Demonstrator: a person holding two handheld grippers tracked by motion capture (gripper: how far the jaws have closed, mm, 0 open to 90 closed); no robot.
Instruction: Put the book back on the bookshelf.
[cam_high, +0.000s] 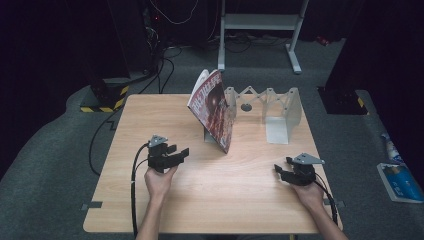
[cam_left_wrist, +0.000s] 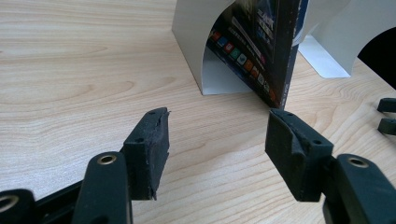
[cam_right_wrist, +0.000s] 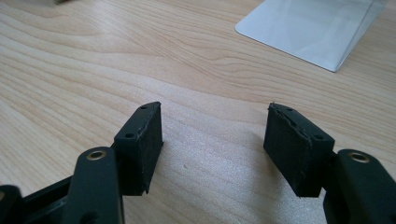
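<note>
Print shows on the magazine (cam_high: 214, 107), standing up near the middle of the table, but none of it reads. From the high view its red cover carries a line of pale lettering along the top edge, toward twelve o'clock, far too small and blurred to make out. In the left gripper view the magazine (cam_left_wrist: 261, 46) sits at about one o'clock, and its dark cover has a slanting row of small coloured square icons with light lettering above them, again too blurred to read. No other text, number or brand can be made out.
</note>
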